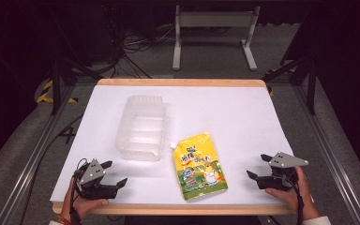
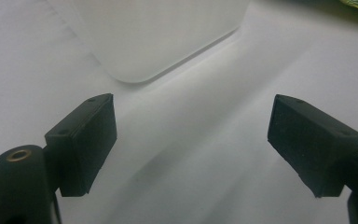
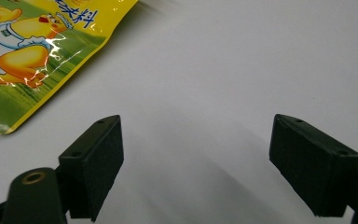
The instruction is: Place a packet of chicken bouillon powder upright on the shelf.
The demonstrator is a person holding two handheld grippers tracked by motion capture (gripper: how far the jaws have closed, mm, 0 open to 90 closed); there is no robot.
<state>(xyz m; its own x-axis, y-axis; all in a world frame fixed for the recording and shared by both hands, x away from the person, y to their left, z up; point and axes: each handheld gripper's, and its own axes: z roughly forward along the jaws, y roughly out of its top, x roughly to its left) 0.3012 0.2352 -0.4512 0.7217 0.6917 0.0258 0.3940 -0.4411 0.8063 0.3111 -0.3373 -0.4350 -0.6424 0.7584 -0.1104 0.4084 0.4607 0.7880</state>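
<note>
High view shows the yellow pouch [image 1: 200, 165] flat on the desk [image 1: 243, 117] between both wide-open, empty jaws, long way pointing away, nearer the right gripper [image 1: 258, 168] than the left gripper [image 1: 114, 173]

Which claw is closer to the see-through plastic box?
Left. The left claw sits open just below the plastic box, near its front corner. The right claw is open far across the table, beyond the yellow pouch.

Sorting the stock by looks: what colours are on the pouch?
The pouch is mainly yellow with green below and cartoon art, best in the high view.
</note>
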